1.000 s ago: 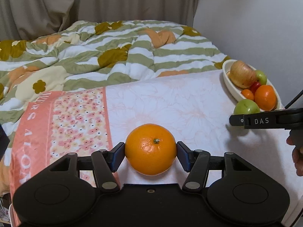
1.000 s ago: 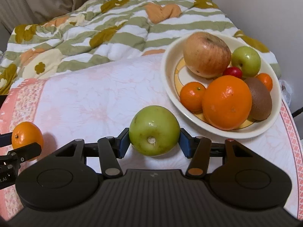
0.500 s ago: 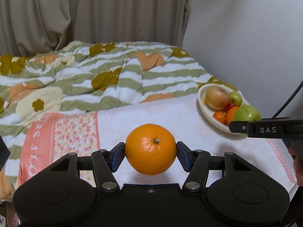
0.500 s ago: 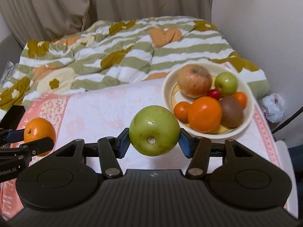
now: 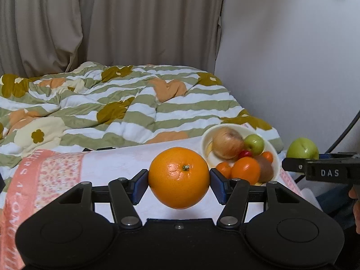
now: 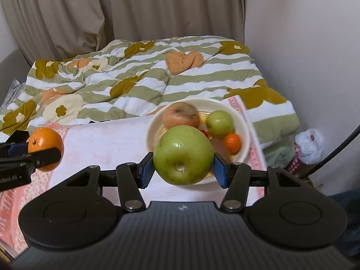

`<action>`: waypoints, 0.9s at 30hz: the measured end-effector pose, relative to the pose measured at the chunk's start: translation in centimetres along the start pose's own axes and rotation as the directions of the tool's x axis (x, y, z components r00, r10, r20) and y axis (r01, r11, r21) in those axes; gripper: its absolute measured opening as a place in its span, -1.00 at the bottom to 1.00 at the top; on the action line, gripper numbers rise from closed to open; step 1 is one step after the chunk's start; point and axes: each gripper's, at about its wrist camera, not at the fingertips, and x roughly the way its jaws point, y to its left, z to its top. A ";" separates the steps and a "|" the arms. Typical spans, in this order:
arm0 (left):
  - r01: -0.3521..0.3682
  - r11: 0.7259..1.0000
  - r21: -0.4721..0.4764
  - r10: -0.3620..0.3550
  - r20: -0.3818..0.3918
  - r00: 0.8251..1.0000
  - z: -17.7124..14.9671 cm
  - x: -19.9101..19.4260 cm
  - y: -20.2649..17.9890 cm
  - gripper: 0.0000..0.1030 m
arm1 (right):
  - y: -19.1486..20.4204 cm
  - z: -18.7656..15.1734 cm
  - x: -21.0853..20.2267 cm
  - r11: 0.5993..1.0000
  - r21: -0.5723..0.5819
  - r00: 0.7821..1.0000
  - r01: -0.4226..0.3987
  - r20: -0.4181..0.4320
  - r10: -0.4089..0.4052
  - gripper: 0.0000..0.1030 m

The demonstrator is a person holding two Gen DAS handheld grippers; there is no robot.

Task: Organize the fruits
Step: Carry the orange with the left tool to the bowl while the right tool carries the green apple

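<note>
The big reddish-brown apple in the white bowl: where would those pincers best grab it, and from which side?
Probably from above, fingers closing across the widest middle of the big reddish-brown apple. It sits at the far side of the white bowl, with a small green apple close beside it, so a sideways approach looks crowded; its top is open.

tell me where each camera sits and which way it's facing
Left wrist: sits on the left gripper, looking forward and down over the held orange to the fruit bowl and quilt; its own jaws and a bit of hand show.
Right wrist: sits on the right gripper, facing the same way over the held green apple; its own jaws show.
Shared: bowl, quilt, curtain, and each view catches the other gripper with its fruit.
</note>
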 end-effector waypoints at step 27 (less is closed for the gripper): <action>-0.008 1.000 -0.005 0.008 -0.097 0.995 3.1 14.4 -6.0 0.22 | -7.4 3.7 7.5 0.999 -0.022 0.997 -0.043 -0.068 0.042 0.35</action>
